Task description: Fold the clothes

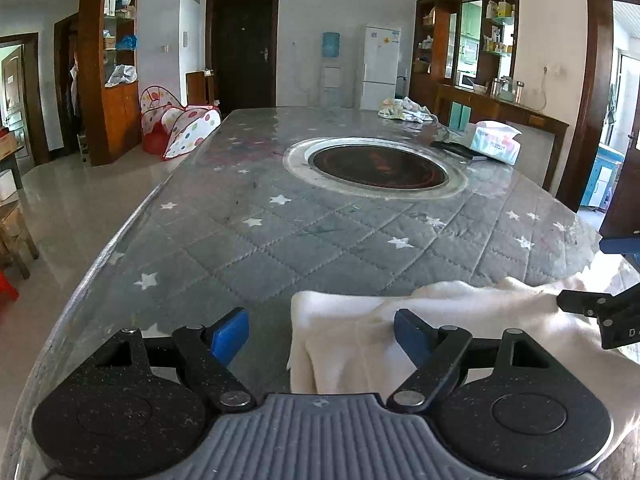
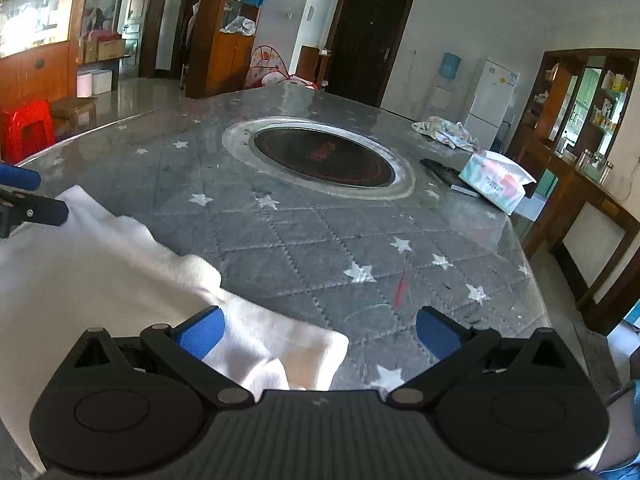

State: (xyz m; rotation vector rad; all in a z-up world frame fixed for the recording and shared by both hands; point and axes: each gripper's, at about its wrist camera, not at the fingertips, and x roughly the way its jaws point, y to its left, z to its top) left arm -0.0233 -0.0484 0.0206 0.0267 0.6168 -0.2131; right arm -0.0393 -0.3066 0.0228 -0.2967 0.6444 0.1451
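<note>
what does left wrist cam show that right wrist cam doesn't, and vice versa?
Left wrist only: the garment's left folded edge, lying between the open left gripper fingers, and the blue door at far right.

Right wrist only: the red plastic stool and the garment's right corner, lying between the open right gripper fingers.

Both: white folded garment, grey star-quilted table with its round inset burner, tissue pack.

You have a tissue pack (image 1: pixel 496 141) lying at the table's (image 1: pixel 248 248) far right edge; a dark round plate (image 1: pixel 378 168) sits in the middle. Behind stand a fridge (image 1: pixel 380 66), a door (image 1: pixel 242 50); a red stool (image 2: pixel 26 128) is off left.
</note>
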